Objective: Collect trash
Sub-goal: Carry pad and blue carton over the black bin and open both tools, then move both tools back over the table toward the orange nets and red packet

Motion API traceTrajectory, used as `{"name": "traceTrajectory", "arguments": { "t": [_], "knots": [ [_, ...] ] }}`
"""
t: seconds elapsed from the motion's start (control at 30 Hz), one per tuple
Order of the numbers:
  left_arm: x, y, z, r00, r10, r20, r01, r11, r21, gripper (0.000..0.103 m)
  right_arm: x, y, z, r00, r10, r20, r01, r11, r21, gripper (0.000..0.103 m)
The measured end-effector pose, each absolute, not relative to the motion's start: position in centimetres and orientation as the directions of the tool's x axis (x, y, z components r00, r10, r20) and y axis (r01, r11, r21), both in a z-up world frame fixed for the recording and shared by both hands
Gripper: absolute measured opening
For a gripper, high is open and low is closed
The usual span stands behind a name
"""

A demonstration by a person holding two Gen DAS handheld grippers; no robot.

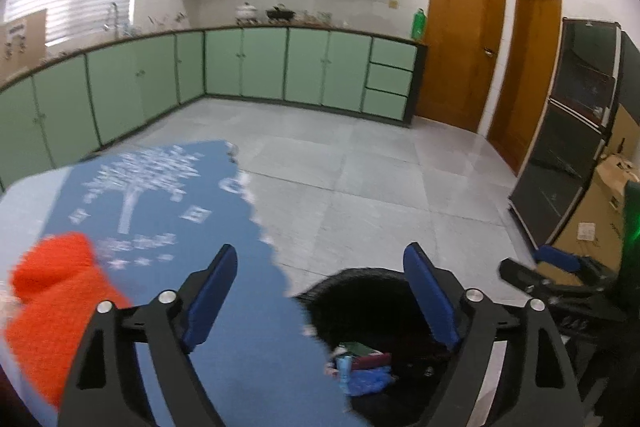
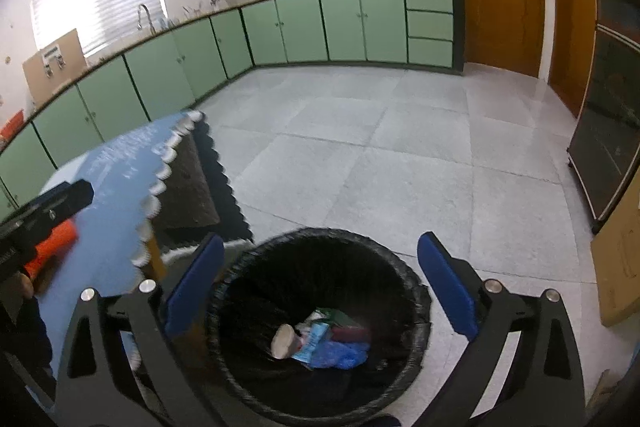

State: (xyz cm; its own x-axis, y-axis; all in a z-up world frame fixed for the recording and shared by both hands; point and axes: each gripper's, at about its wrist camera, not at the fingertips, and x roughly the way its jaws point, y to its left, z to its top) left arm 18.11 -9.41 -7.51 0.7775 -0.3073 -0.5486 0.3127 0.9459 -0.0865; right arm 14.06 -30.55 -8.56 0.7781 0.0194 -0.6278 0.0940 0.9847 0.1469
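Note:
A round bin with a black liner (image 2: 240, 267) stands on the floor beside the table. At its bottom lie a paper cup (image 2: 283, 341), a crumpled blue wrapper (image 2: 340, 351) and other scraps. My right gripper (image 2: 320, 279) hangs above the bin mouth, open, with nothing between its blue pads. My left gripper (image 1: 320, 299) is open too and holds nothing. It straddles the table edge, with the bin (image 1: 360, 301) and its trash (image 1: 362, 367) below. An orange, fuzzy-looking object (image 1: 52, 303), blurred, lies on the table to the left. Each gripper shows at the edge of the other's view: the right gripper (image 1: 532, 263), the left gripper (image 2: 68, 199).
The table wears a blue cloth (image 1: 160, 211) with a white tree print and a scalloped edge (image 2: 160, 179). Green cabinets (image 2: 344, 23) line the far walls. A dark glass cabinet (image 1: 568, 131) and cardboard boxes (image 1: 600, 215) stand at the right. Grey floor tiles (image 2: 400, 155) stretch beyond the bin.

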Motion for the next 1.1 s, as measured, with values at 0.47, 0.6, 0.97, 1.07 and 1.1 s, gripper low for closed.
{"name": "traceTrajectory", "arguments": {
  "t": [0.47, 0.6, 0.97, 1.07, 1.1],
  "knots": [
    [12.4, 4.6, -4.9, 0.871, -0.059, -0.488, 0.061, 0.998, -0.011, 0.088, 13.4, -18.5, -4.2, 0.824, 0.159, -0.544, -0.097, 0.985, 0.142, 0.098],
    [11.5, 8.0, -5.2, 0.872, 0.003, -0.489, -0.001, 1.0, 0.004, 0.088, 13.8, -14.8, -4.2, 0.817, 0.196, -0.542, -0.14, 0.98, 0.143, 0.098],
    [10.0, 14.9, -6.2, 0.866, 0.122, -0.485, -0.124, 0.992, 0.028, 0.088, 14.6, -6.4, -4.4, 0.793, 0.285, -0.538, -0.242, 0.959, 0.151, 0.098],
    [9.9, 16.7, -6.6, 0.86, 0.147, -0.489, -0.154, 0.988, 0.025, 0.088, 14.6, -4.0, -4.8, 0.779, 0.311, -0.544, -0.277, 0.95, 0.146, 0.098],
    [9.8, 17.0, -6.7, 0.858, 0.151, -0.491, -0.16, 0.987, 0.024, 0.088, 14.7, -3.3, -4.9, 0.775, 0.318, -0.546, -0.287, 0.947, 0.145, 0.098]
  ]
}}
